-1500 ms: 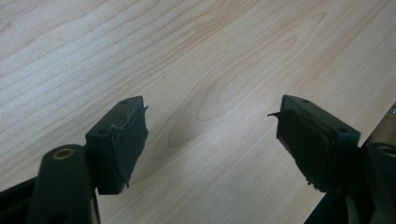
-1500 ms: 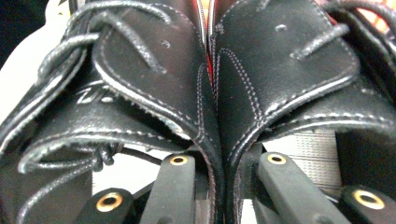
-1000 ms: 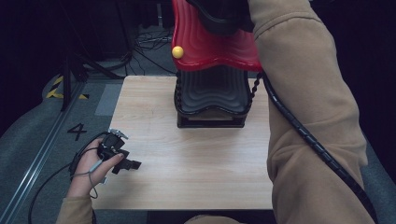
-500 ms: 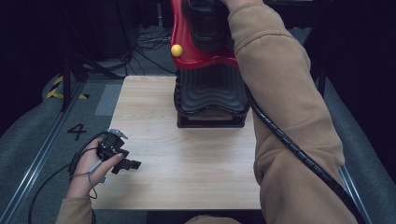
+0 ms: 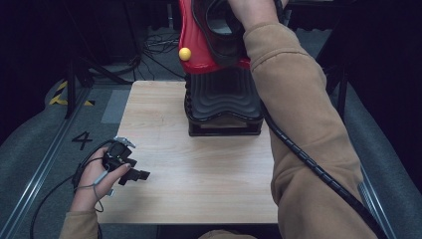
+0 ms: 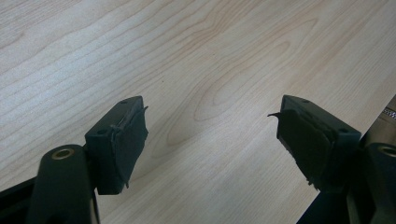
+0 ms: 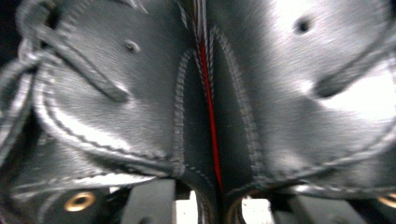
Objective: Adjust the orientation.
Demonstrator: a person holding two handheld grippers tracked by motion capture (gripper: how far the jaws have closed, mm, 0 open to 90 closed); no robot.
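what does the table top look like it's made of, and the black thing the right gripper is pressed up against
Table top: pale wood or wood-look laminate, with grain lines and oval knot figures under a smooth, faintly glossy finish; I cannot tell which.
Black item: probably leather or faux leather, with a soft sheen, stitched seams, metal eyelets and a lace-like cord. A red strip runs down its middle.

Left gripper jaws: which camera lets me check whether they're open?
The left gripper view. It looks straight along the left gripper, showing both black jaws wide apart over bare table with nothing between them. The high view shows that gripper small in the person's hand at the table's near left corner.
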